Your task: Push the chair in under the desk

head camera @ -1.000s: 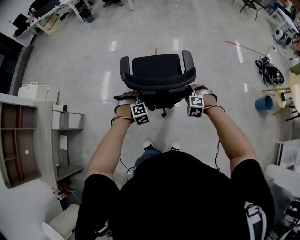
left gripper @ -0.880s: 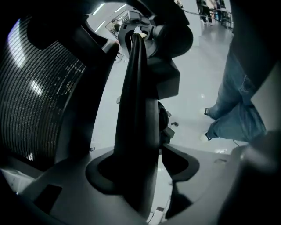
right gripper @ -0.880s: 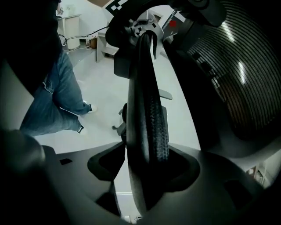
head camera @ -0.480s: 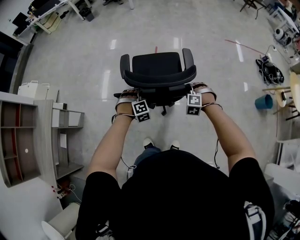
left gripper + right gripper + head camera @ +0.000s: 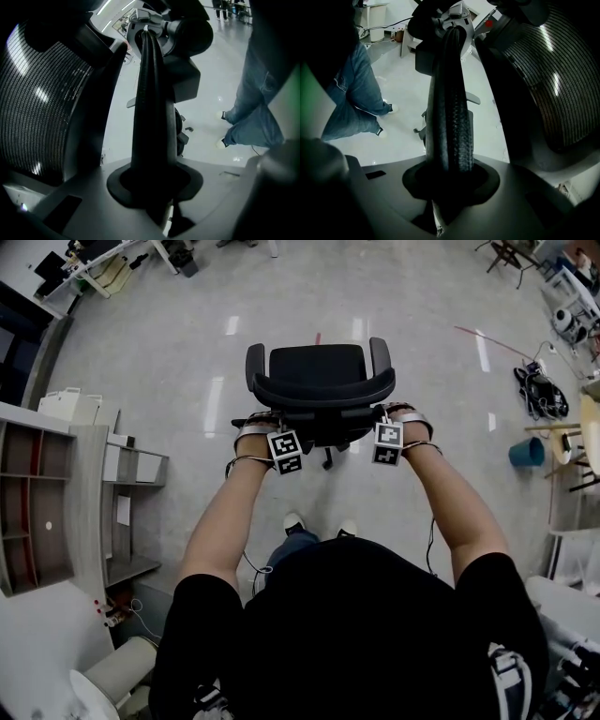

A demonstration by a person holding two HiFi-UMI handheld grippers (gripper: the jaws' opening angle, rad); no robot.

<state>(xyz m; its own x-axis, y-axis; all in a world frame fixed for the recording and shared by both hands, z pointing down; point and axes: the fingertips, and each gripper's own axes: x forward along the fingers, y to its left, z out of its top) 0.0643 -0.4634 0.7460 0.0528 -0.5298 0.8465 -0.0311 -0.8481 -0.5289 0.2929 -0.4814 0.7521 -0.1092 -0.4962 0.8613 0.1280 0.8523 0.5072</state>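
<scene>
The office chair [image 5: 317, 371] stands on the glossy grey floor [image 5: 187, 352], well apart from the grey shelf unit [image 5: 89, 512] at the left. Its seat faces away from the person [image 5: 356, 634] standing just behind it. The left gripper [image 5: 255, 423] and right gripper [image 5: 401, 414] each sit at one end of the backrest. Their jaws have just been closing and now pinch the backrest's black rim [image 5: 150, 103], right beside the mesh. Off to the right, a blue bucket [image 5: 527, 452] stands near a tangle of black cables [image 5: 542, 390]; I cannot tell what is in it. A red tape line [image 5: 478, 334] crosses the floor beyond the chair. One open compartment of the shelf unit holds a small white item [image 5: 48, 525].
</scene>
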